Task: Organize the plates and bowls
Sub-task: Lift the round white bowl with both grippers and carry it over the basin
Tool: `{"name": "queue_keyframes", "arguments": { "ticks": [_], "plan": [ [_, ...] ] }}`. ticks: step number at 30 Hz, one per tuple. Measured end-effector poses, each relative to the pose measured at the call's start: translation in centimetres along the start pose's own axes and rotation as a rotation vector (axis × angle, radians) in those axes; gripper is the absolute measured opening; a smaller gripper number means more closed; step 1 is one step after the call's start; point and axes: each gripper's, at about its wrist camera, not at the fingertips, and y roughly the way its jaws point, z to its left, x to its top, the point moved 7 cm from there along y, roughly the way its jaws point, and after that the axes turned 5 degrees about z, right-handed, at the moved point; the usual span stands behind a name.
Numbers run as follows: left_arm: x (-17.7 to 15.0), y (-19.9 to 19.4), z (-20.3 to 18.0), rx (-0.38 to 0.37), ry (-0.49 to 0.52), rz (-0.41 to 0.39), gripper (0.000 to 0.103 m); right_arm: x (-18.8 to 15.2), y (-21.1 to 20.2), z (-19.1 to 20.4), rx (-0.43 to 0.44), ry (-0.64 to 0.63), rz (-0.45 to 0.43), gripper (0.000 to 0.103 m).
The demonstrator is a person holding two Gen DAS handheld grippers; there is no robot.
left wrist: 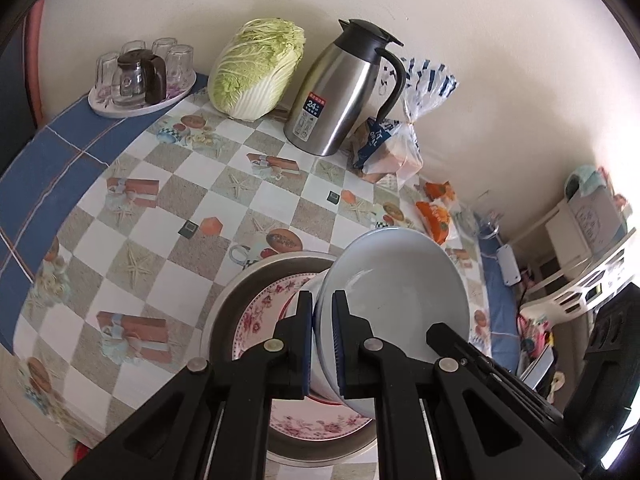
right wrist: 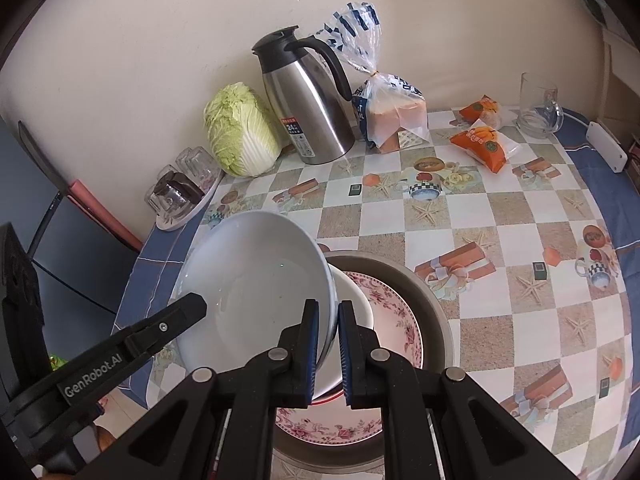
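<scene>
A pale blue-white bowl [left wrist: 396,288] is held tilted above a pink floral plate [left wrist: 276,300] that lies inside a metal basin [left wrist: 228,312]. My left gripper [left wrist: 323,344] is shut on the bowl's left rim. My right gripper [right wrist: 329,350] is shut on the opposite rim of the same bowl [right wrist: 252,288]. In the right wrist view the floral plate [right wrist: 400,320] and the basin [right wrist: 432,300] lie under the bowl, and the left gripper's finger [right wrist: 176,316] shows at the bowl's far side. A white bowl's edge [right wrist: 356,300] sits on the plate beneath.
At the back of the checked tablecloth stand a steel thermos jug [left wrist: 344,88], a napa cabbage [left wrist: 256,68], a tray of glasses [left wrist: 140,76] and a bag of bread [left wrist: 392,152]. Orange snack packs [right wrist: 484,140], a glass mug [right wrist: 538,106] and a white power strip [right wrist: 606,146] lie at the right.
</scene>
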Motion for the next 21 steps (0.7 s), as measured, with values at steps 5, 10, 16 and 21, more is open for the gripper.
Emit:
{"name": "queue_keyframes", "arguments": {
  "ticks": [5,10,16,21],
  "plan": [
    [-0.1,0.1,0.2,-0.023,-0.006,-0.02,0.009,0.0,0.2,0.0,-0.008,-0.002,0.007,0.011],
    [-0.3,0.7,0.5,-0.055,-0.019,-0.02,0.009,-0.1,0.4,0.0,-0.029,-0.005,0.007,0.011],
    [-0.3,0.5,0.9,-0.068,-0.027,-0.026,0.009,-0.2,0.7,0.1,-0.045,-0.012,0.013,0.011],
    [-0.5,0.7,1.6,-0.076,-0.048,-0.019,0.009,-0.5,1.2,0.5,-0.058,-0.03,0.025,0.011]
  ]
}}
